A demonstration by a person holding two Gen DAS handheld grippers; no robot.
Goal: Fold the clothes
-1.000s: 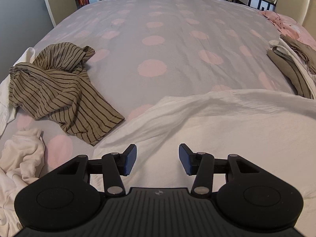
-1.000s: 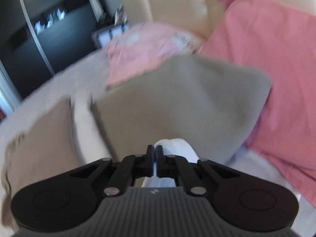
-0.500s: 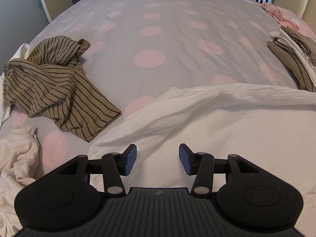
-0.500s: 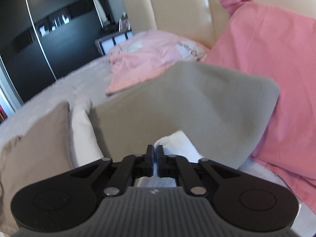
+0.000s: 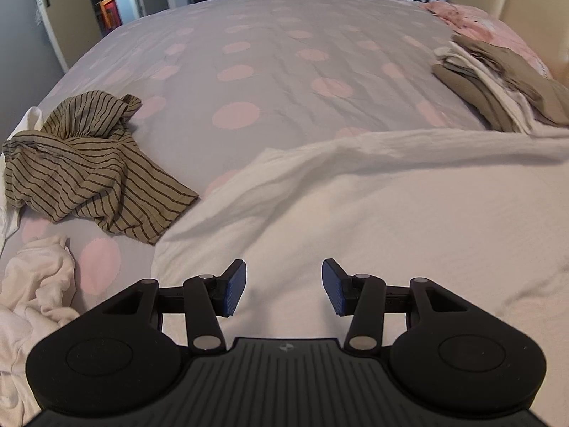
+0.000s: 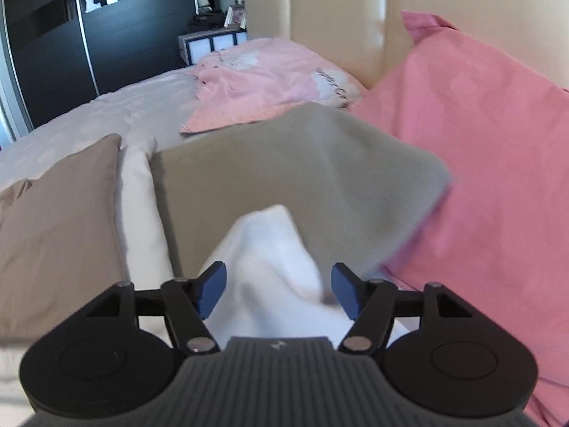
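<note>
A large white garment (image 5: 373,206) lies spread over the near part of the bed. My left gripper (image 5: 283,286) hovers open above its near edge, nothing between the pads. In the right wrist view a white corner of cloth (image 6: 270,252) rises between the fingers of my right gripper (image 6: 278,290), whose jaws are opening; the pads stand clear of the cloth. Behind it lies a grey-green folded piece (image 6: 302,170) on a stack.
A striped olive garment (image 5: 85,170) lies crumpled at the left, with a white crumpled one (image 5: 32,284) near the bed's edge. Folded tan and white clothes (image 5: 498,82) sit at the far right. A pink pillow (image 6: 490,142) and cream headboard (image 6: 320,10) stand behind.
My right gripper has gone from shut on the white cloth to wide apart, releasing the corner. The left view has shifted over the bed, its jaws unchanged.
</note>
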